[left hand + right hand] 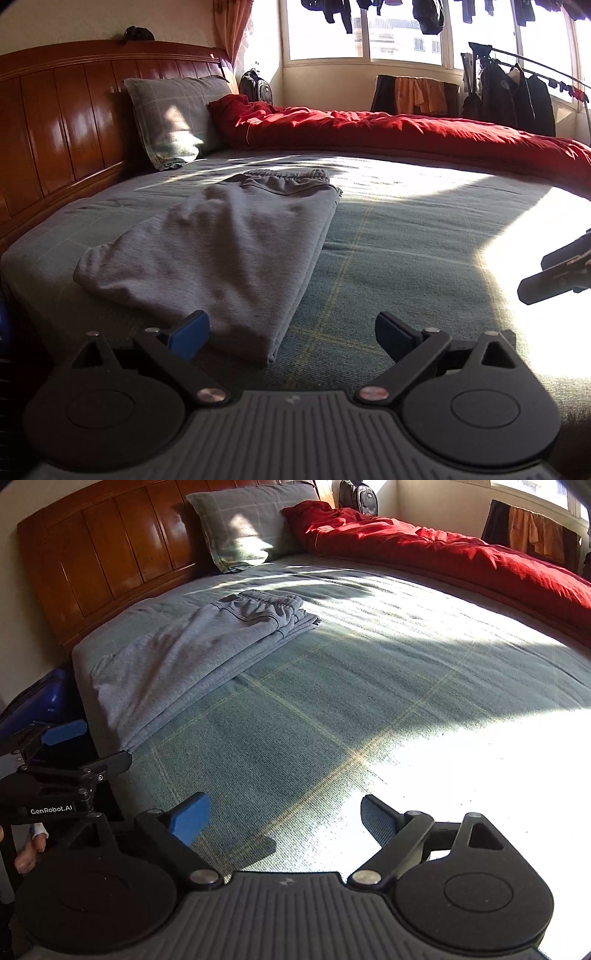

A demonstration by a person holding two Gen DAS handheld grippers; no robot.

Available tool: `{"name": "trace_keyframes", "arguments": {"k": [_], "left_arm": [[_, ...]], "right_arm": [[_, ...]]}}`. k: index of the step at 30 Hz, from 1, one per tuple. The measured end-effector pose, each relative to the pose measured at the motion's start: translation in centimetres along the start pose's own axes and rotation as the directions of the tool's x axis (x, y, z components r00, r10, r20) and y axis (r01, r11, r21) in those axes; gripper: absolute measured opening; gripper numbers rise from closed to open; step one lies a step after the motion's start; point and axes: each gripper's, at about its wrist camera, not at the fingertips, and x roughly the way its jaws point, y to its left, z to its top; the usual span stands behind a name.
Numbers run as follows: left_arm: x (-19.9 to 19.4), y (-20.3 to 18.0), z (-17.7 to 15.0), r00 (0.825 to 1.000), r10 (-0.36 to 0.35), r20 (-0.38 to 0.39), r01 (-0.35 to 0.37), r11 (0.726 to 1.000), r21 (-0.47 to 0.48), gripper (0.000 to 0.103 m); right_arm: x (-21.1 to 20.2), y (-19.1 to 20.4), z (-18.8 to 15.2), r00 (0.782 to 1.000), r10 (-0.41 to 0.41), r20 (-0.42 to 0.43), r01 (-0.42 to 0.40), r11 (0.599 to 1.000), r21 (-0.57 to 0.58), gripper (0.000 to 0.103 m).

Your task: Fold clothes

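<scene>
Grey trousers (221, 236) folded lengthwise on bed (406, 236); crosswise folds likely left. Left gripper (291, 332), right gripper (284, 819): jaws wide apart, holding nothing.

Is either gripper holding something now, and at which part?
Nothing is held. The left gripper and right gripper are open, above the bed; the folded grey sweatpants lie untouched.

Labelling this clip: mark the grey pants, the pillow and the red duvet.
grey pants (221, 251), left wrist view, middle of folded legs.
pillow (240, 528), right wrist view, centre of its face.
red duvet (388, 129), left wrist view, mid ridge.
</scene>
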Motion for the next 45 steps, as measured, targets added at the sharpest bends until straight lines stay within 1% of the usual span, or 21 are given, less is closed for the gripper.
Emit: {"name": "trace_keyframes", "arguments": {"k": [3, 7, 11, 16, 21, 25, 28, 33, 38, 45], "left_arm": [[-2.0, -0.6, 0.0, 0.998, 0.051, 0.030, -0.052, 0.999, 0.014, 0.102], [-4.7, -1.4, 0.1, 0.992, 0.112, 0.064, -0.113, 0.993, 0.023, 0.102], [-6.7, -1.2, 0.5, 0.993, 0.109, 0.044, -0.108, 0.994, -0.020, 0.102], [-8.8, -0.6, 1.0, 0.994, 0.107, 0.026, -0.105, 0.991, -0.081, 0.102], [-10.9, -0.2, 1.6, 0.995, 0.097, 0.011, -0.095, 0.986, -0.137, 0.102], [-11.8, 0.1, 2.0, 0.992, 0.122, -0.039, -0.127, 0.974, -0.188, 0.102], [-12.2, 0.4, 2.0, 0.988, 0.133, -0.074, -0.146, 0.965, -0.218, 0.102], [-12.9, 0.4, 1.7, 0.983, 0.149, -0.109, -0.171, 0.957, -0.232, 0.102], [-13.6, -0.1, 1.6, 0.980, 0.152, -0.125, -0.177, 0.957, -0.228, 0.102], [-14.2, -0.6, 1.4, 0.977, 0.162, -0.137, -0.189, 0.956, -0.223, 0.102]], "right_arm": [[-0.5, 1.4, -0.2, 1.000, -0.012, 0.024, 0.013, 0.999, -0.051, 0.103], [-1.4, 3.2, -0.5, 0.998, 0.020, 0.058, -0.014, 0.996, -0.094, 0.103], [-2.3, 4.5, -0.8, 0.998, 0.009, 0.056, -0.004, 0.995, -0.096, 0.103], [-3.7, 5.4, -0.9, 0.998, 0.008, 0.070, -0.003, 0.998, -0.066, 0.103], [-4.7, 7.2, -0.6, 0.999, -0.027, 0.041, 0.031, 0.995, -0.094, 0.103], [-6.1, 8.7, -0.7, 0.997, -0.025, 0.075, 0.035, 0.992, -0.124, 0.103], [-6.8, 9.4, -1.0, 0.995, -0.049, 0.093, 0.061, 0.988, -0.138, 0.103], [-7.6, 9.6, -1.6, 0.994, -0.047, 0.101, 0.061, 0.989, -0.134, 0.103], [-7.9, 9.2, -1.9, 0.993, -0.056, 0.105, 0.067, 0.992, -0.103, 0.103], [-8.4, 8.9, -2.5, 0.993, -0.047, 0.106, 0.056, 0.995, -0.080, 0.103]]}}
